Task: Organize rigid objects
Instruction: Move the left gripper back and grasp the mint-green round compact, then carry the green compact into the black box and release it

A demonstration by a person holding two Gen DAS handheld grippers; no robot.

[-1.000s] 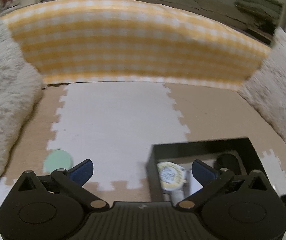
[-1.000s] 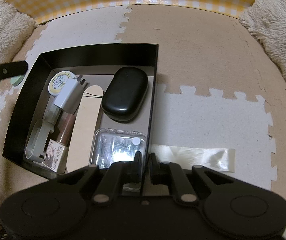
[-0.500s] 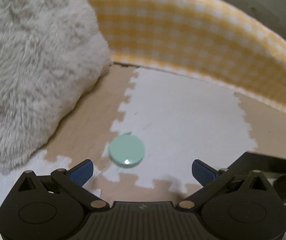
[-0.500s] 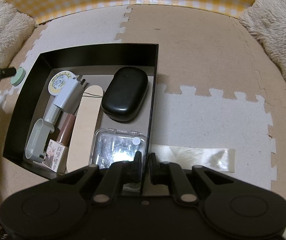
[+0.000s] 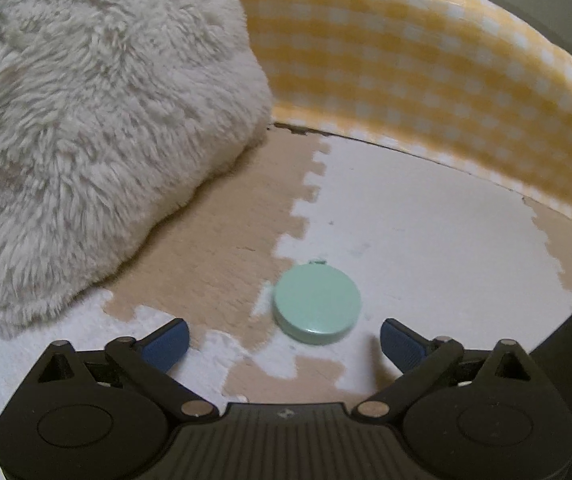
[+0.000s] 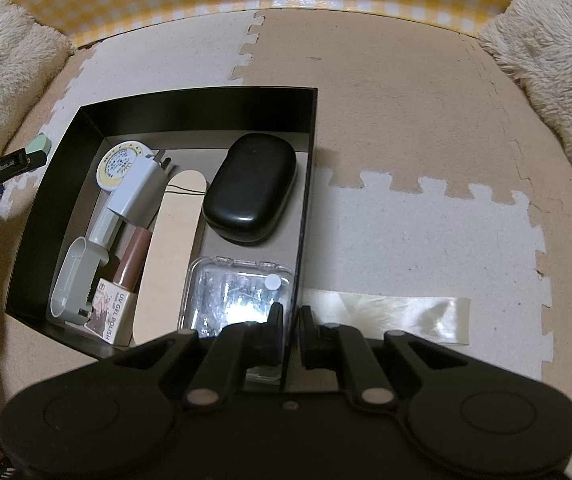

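Since the earlier frame, the left claw point(image 5: 281, 338) has been swung away from the black box and lowered toward the mint-green round tin point(image 5: 317, 304), now seen large in the left wrist view; the right claw point(image 6: 290, 330) is unchanged. Left claw jaws are seen spread wide and closing, blue fingertips point(image 5: 165, 342) on either side of the tin and slightly nearer the camera, not touching it. The tin is lying flat on the foam mat floor point(image 5: 426, 232), on a white tile right at the seam with a tan tile, near the fluffy cushion point(image 5: 85, 120) and the yellow checked fabric wall point(image 5: 426, 76).

Right claw jaws are seen nearly shut, pinched on the right wall of the black box point(image 6: 306, 184) at its near corner. Inside the box are seen a black oval case point(image 6: 250, 192), a clear plastic case point(image 6: 237, 292), a wooden stick point(image 6: 169, 248), a gel polish bottle point(image 6: 119, 280), a white plug adapter point(image 6: 137, 194), a round yellow-white tin point(image 6: 119, 164) and a grey clip-like tool point(image 6: 75, 276). The green tin is glimpsed outside the box's left wall. A clear tape strip point(image 6: 390, 314) is lying on the mat right of the box.
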